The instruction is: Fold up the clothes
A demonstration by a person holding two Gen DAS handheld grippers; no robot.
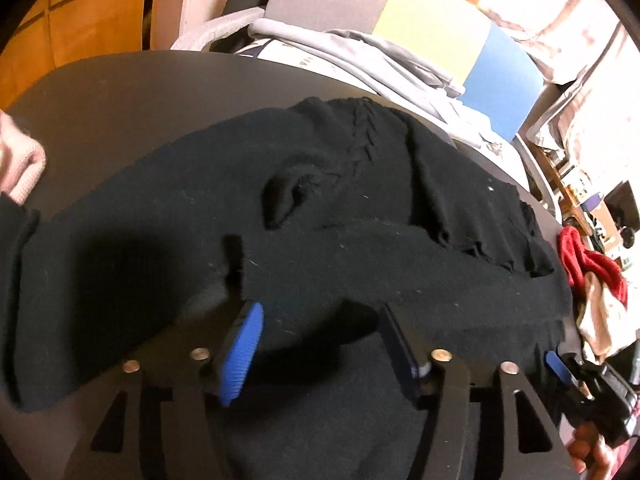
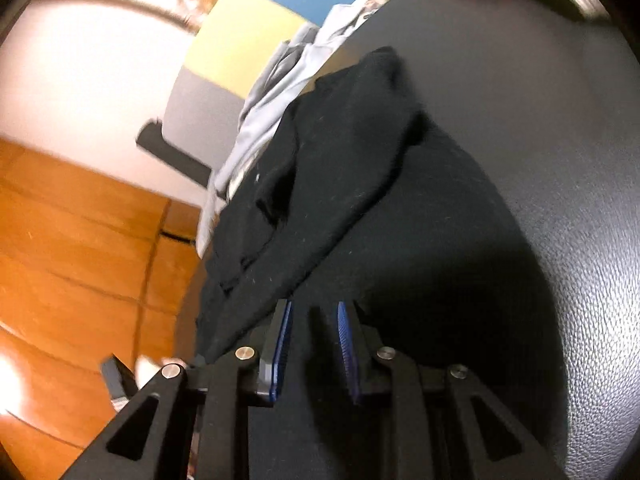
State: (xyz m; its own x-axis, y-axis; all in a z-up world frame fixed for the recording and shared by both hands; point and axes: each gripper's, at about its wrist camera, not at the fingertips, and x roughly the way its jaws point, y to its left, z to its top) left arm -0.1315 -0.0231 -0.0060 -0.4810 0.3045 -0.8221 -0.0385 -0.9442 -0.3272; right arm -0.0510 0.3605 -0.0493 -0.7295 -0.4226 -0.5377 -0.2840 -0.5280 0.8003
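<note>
Black sweater is spread across the surface. Left gripper jaws spread wide over the near hem; right gripper jaws narrowly apart, pinching nothing. I'd grab both layers evenly.

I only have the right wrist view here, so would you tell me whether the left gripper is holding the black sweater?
Observer: No. The left gripper is open above the black sweater, with nothing between its blue pads.
Operator: Thank you. Is there other clothing on the left side of the table?
Observer: Yes, a pale pink knit piece shows at the left edge of the dark table.
Operator: And what sits by the red cloth I glimpse?
Observer: The red garment lies at the table's right edge with a cream piece beside it.
</note>
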